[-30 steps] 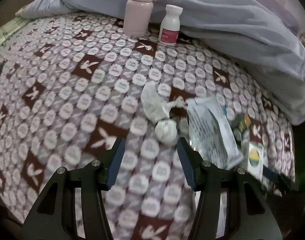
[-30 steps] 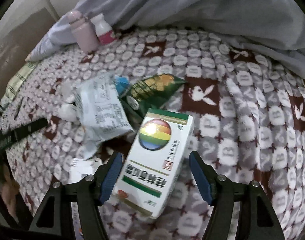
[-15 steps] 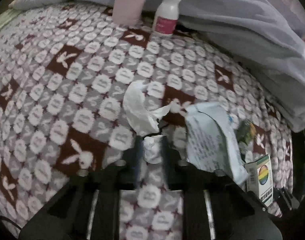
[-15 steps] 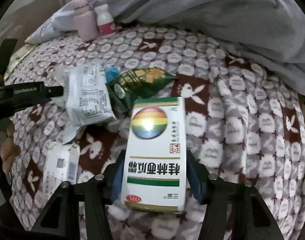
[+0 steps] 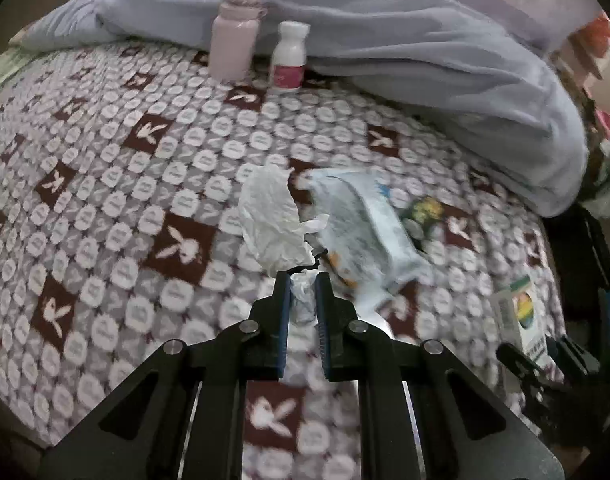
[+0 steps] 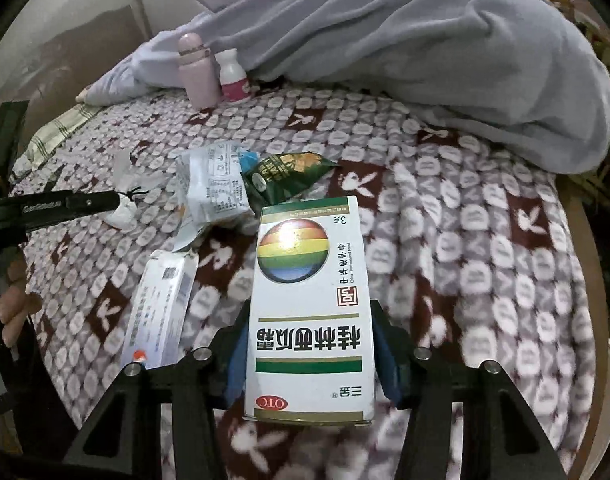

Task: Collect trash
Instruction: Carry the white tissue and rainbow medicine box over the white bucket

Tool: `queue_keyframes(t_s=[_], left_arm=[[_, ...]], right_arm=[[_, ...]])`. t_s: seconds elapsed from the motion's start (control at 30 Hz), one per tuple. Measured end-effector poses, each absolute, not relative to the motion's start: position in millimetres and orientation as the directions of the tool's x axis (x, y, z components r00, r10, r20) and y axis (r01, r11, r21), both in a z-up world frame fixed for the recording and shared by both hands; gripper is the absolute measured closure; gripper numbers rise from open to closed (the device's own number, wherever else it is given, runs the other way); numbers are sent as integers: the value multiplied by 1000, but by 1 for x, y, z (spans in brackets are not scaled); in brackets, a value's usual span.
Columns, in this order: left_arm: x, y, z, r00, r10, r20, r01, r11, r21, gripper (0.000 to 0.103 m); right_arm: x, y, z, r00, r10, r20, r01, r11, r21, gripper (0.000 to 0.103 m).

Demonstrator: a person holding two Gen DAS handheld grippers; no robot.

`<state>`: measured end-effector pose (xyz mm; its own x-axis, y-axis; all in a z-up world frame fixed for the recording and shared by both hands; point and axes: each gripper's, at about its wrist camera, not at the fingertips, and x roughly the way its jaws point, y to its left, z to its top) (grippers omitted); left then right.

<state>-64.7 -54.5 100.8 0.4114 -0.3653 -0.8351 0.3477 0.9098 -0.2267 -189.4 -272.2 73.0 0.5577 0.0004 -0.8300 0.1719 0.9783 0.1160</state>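
Left wrist view: left gripper (image 5: 303, 294), black with blue pads, clenched on a small crumpled white tissue wad (image 5: 303, 298), pinched between both pads near the tips. Just beyond the tips, touching the wad, a larger crumpled white tissue (image 5: 271, 220) lying on the maroon-and-grey rabbit-patterned blanket (image 5: 117, 208). Immediately right of that tissue, a white printed plastic wrapper (image 5: 365, 228), and past it a dark green snack packet (image 5: 423, 216), blurred. At the far edge of the blanket, well apart from the jaws, an upright pale pink flask (image 5: 233, 36) with a small white pill bottle with a pink label (image 5: 289, 60) beside it, both against a rumpled lavender-grey duvet (image 5: 425, 48). Low on the right, the white medicine box with a rainbow ball (image 5: 519, 316), held in the other tool.

Right wrist view: right gripper (image 6: 309, 352) grasping the white medicine box (image 6: 311, 300) across its width, blue pads pressed on both long sides, box pointing away along the fingers. Left of the box, lying flat on the blanket (image 6: 485, 248), a white and blue carton (image 6: 161, 308). Beyond the box end, the green packet (image 6: 285, 176) and the plastic wrapper (image 6: 213, 188) touching one another. Further left, the left gripper (image 6: 123, 200) with the wad (image 6: 125, 210) at its tips. At the left edge, fingers of a hand (image 6: 15, 304). Flask (image 6: 197, 72) and pill bottle (image 6: 233, 76) far back by the duvet (image 6: 425, 40).
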Motion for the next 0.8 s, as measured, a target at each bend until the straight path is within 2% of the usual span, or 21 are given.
queue_keyframes(t_s=[0.3, 0.8], left_arm=[[-124, -101, 123, 394, -432, -811, 485, 847, -216, 93], [-179, -182, 126, 351, -471, -810, 610, 771, -184, 93]], right_arm=[[-232, -285, 85, 581, -34, -813, 218, 969, 115, 52], [-286, -332, 98, 595, -115, -795, 328, 938, 110, 52]])
